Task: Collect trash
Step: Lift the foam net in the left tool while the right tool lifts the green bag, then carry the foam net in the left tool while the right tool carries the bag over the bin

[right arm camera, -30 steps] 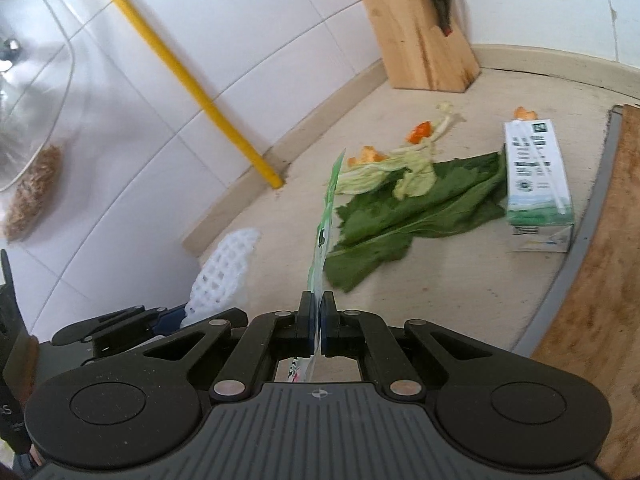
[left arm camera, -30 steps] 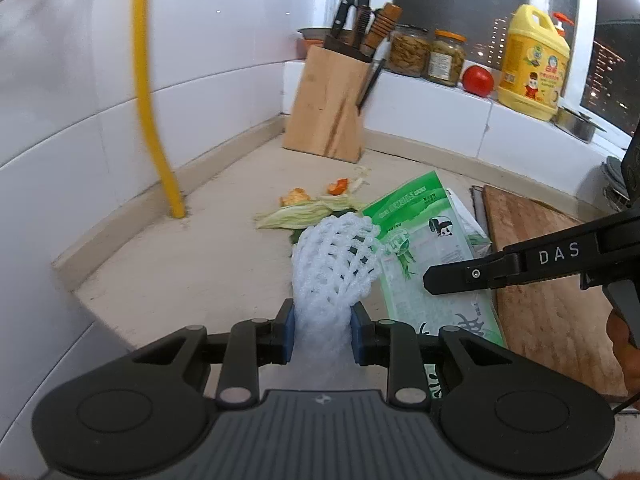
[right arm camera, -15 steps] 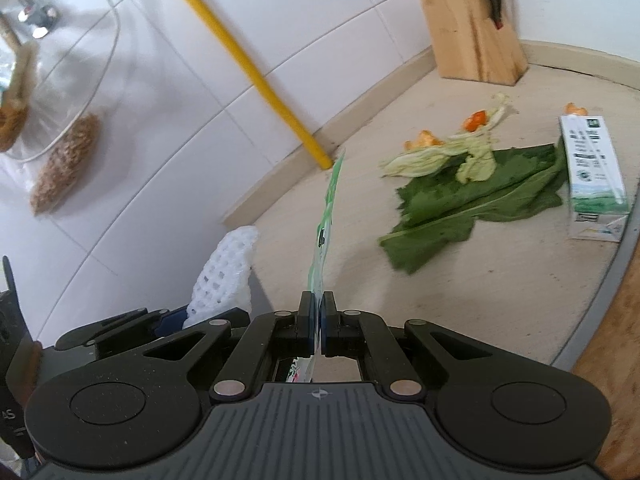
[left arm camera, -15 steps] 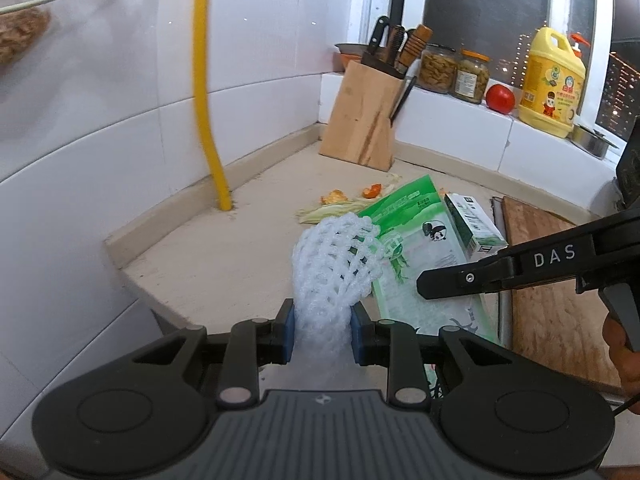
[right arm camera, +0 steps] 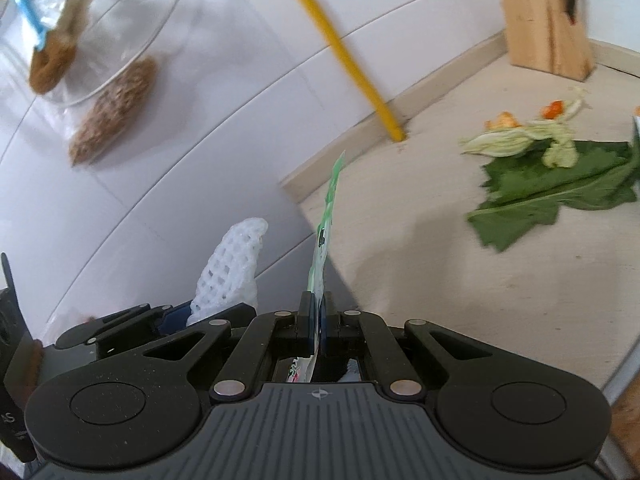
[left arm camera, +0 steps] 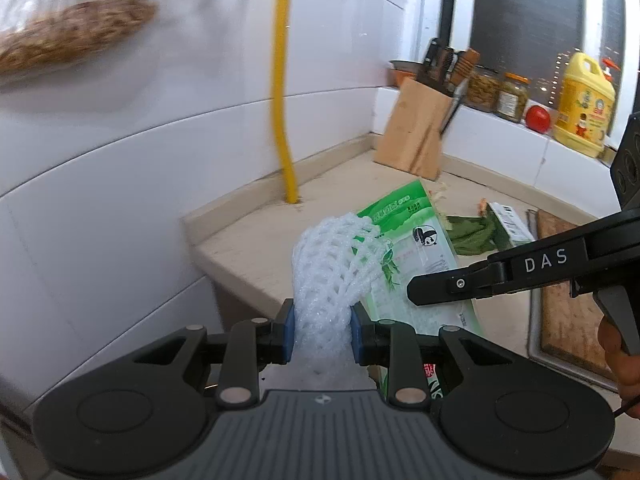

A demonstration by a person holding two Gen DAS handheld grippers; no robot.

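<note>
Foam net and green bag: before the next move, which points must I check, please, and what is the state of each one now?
1. Left gripper shut on the foam net: ok.
2. Right gripper shut on the green bag: ok.
3. Both pieces lifted off the counter: ok.
4. Trash bin in view: not ok, none visible.
5. Counter free of trash: not ok; green leaf, peels and carton remain.

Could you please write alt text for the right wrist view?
The right gripper pinches a green plastic bag edge-on at the countertop edge. Beside it, the left gripper holds white foam netting; vegetable scraps lie beyond.
</note>
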